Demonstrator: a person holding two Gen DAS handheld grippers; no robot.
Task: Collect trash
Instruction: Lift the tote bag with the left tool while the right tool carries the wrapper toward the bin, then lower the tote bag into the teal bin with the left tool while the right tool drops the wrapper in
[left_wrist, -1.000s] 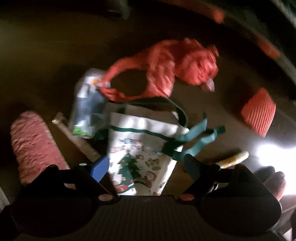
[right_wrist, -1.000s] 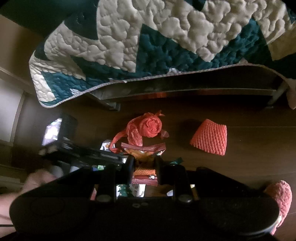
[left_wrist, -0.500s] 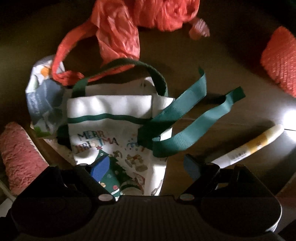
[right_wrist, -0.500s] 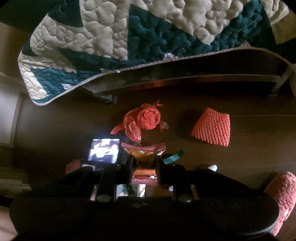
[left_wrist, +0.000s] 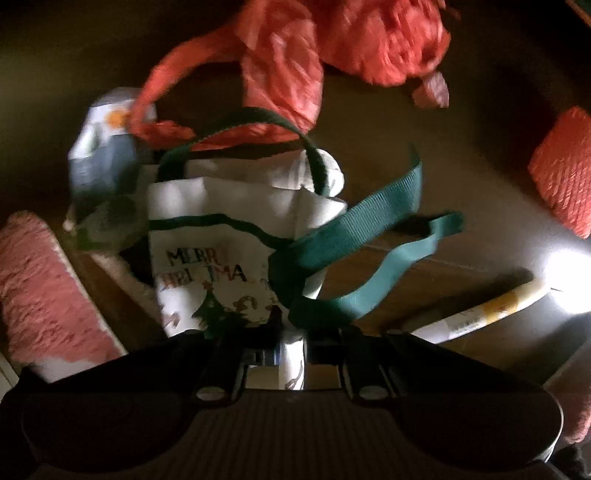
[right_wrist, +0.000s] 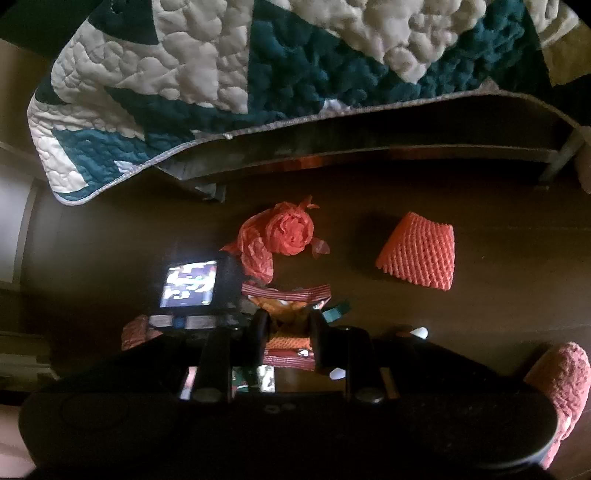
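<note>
A white Christmas tote bag (left_wrist: 221, 236) with green straps (left_wrist: 369, 221) lies on the dark floor. My left gripper (left_wrist: 291, 350) is shut on the bag's near edge. A crumpled red plastic bag (left_wrist: 332, 48) lies beyond it; it also shows in the right wrist view (right_wrist: 288, 232). My right gripper (right_wrist: 288, 325) is shut on an orange snack wrapper (right_wrist: 288, 295) and holds it above the tote. A red foam net sleeve (right_wrist: 417, 254) lies to the right, also in the left wrist view (left_wrist: 565, 166). A blue-white wrapper (left_wrist: 107, 147) lies left of the tote.
A quilted green and white blanket (right_wrist: 258, 74) hangs over a low bed frame (right_wrist: 369, 147) at the back. Pink slippers sit at the left (left_wrist: 40, 288) and right (right_wrist: 557, 380). A yellow-white tube (left_wrist: 487, 306) lies on the floor at the right.
My left gripper has moved in over the tote bag and closed on its near edge. My right gripper still holds the wrapper, almost unmoved.
</note>
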